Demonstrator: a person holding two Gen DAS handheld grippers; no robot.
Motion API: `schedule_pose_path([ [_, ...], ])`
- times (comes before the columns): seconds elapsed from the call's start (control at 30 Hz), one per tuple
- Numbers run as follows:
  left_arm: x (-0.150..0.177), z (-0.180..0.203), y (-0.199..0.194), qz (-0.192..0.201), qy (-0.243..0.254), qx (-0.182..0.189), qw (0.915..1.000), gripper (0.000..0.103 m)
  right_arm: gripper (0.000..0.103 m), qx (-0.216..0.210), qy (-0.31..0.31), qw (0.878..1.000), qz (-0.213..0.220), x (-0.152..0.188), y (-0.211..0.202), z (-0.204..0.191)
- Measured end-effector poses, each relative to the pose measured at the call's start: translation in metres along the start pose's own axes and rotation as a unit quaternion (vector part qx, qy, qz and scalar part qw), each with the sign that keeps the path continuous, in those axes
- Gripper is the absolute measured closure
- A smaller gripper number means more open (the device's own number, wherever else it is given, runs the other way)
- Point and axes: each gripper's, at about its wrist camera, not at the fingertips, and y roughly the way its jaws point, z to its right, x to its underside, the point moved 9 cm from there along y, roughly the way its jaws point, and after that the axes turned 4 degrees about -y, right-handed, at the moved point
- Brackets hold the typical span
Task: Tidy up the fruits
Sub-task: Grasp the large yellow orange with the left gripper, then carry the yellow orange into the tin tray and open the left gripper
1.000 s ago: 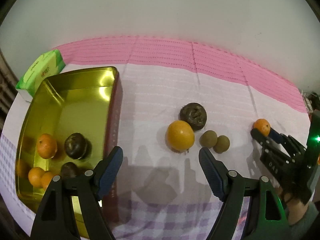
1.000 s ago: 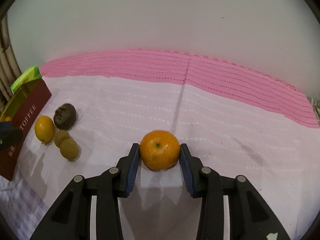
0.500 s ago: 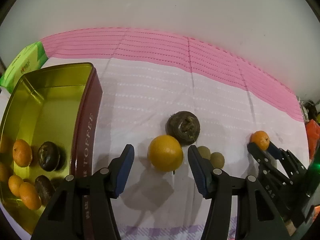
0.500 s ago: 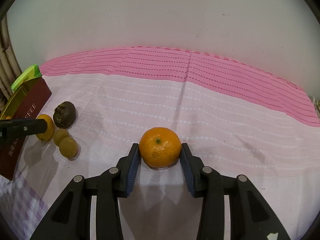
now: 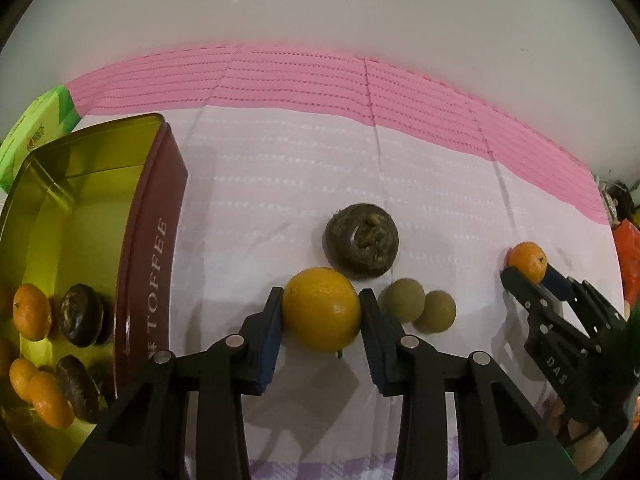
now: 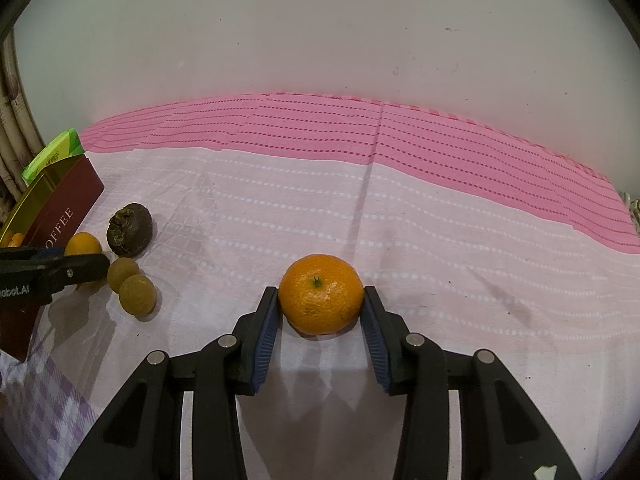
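Left gripper point(image 5: 322, 312) clamps yellow orange point(image 5: 322, 309); right gripper point(image 6: 320, 306) clamps tangerine point(image 6: 321, 294). Both fruits on the worktop, probably gripped for transfer into tin point(image 5: 154, 248).

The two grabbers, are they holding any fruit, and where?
Left gripper pinches the yellow-orange fruit by its sides; right gripper pinches the tangerine likewise.

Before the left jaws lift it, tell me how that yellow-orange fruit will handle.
The yellow-orange fruit is round and smooth, so it would probably roll if released. Its skin looks firm, likely tolerating the squeeze. The left gripper has its pads on both sides, so a lift should hold.
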Motion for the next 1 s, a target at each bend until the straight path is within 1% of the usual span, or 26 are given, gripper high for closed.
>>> schedule_pose_path([
  [0.2, 0.002, 0.004, -0.015, 0.005, 0.007, 0.004, 1.0, 0.066, 0.063, 0.0, 0.0, 1.0, 0.0, 0.0, 0.0, 0.0],
  [0.27, 0.004, 0.004, -0.022, 0.007, 0.009, 0.011, 0.9999, 0.066, 0.063, 0.001, 0.0, 1.0, 0.0, 0.001, -0.002, 0.002],
  [0.43, 0.011, 0.002, -0.052, 0.024, 0.017, 0.024, 0.9993, 0.066, 0.063, 0.001, 0.0, 1.0, 0.0, 0.001, -0.002, 0.001],
  [0.6, 0.014, -0.022, -0.084, 0.043, 0.008, 0.017, 0.9989, 0.066, 0.063, 0.001, 0.0, 1.0, 0.0, 0.0, -0.001, 0.001],
  [0.73, 0.02, -0.056, -0.102, 0.05, -0.007, -0.009, 0.9987, 0.066, 0.063, 0.001, 0.0, 1.0, 0.0, 0.0, -0.001, 0.001],
  [0.87, 0.032, -0.093, -0.112, 0.045, -0.028, -0.029, 0.9981, 0.066, 0.063, 0.001, 0.0, 1.0, 0.0, 0.0, -0.001, 0.001],
  [1.0, 0.047, -0.122, -0.112, 0.036, -0.039, -0.05, 0.9974, 0.066, 0.063, 0.001, 0.0, 1.0, 0.0, 0.0, -0.002, 0.001],
])
